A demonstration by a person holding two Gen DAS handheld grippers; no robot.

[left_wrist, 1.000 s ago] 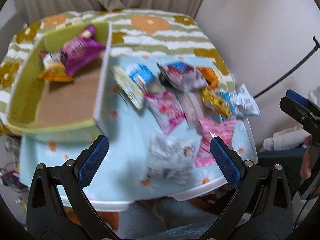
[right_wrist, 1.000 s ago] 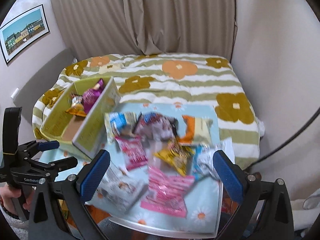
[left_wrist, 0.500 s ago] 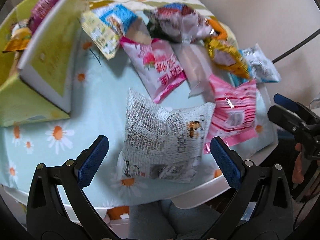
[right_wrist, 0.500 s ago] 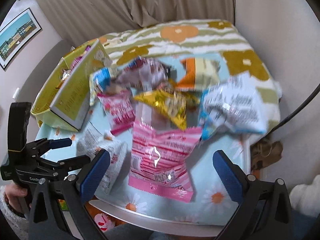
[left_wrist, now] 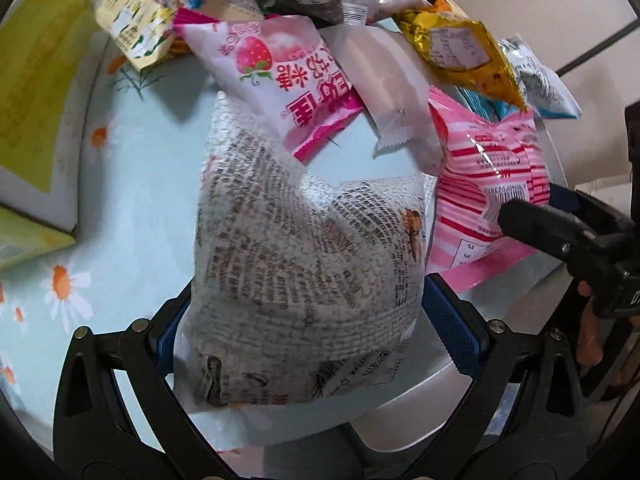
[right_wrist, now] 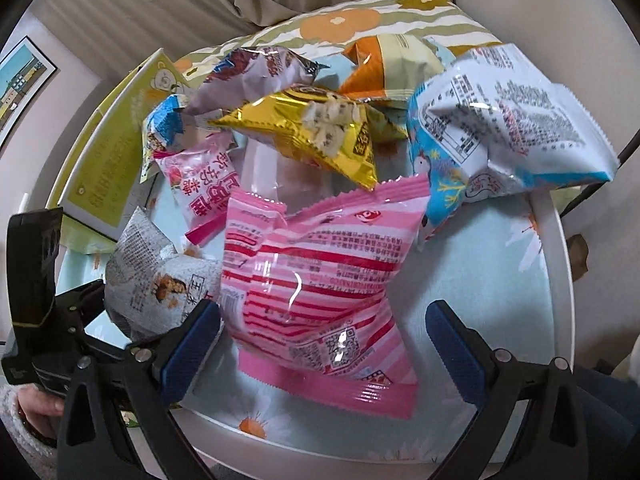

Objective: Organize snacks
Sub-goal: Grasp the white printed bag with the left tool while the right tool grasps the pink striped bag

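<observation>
A white snack bag with newspaper print lies at the table's near edge. My left gripper is open and straddles its lower end, one blue pad on each side. Right of it lies a pink striped bag; my right gripper is open, with that bag's lower half between the pads. Both bags lie flat on the daisy cloth. One of the right gripper's black fingers reaches over the pink striped bag in the left wrist view.
Behind lie a strawberry bag, a gold bag, a blue-and-white bag, an orange-and-cream bag and a blue-yellow bag. A yellow-green box stands at the left. The round table ends just below the grippers.
Both grippers have come down and forward onto the table. The left now straddles the white newspaper-print bag and the right the pink striped bag. Both stay open.
</observation>
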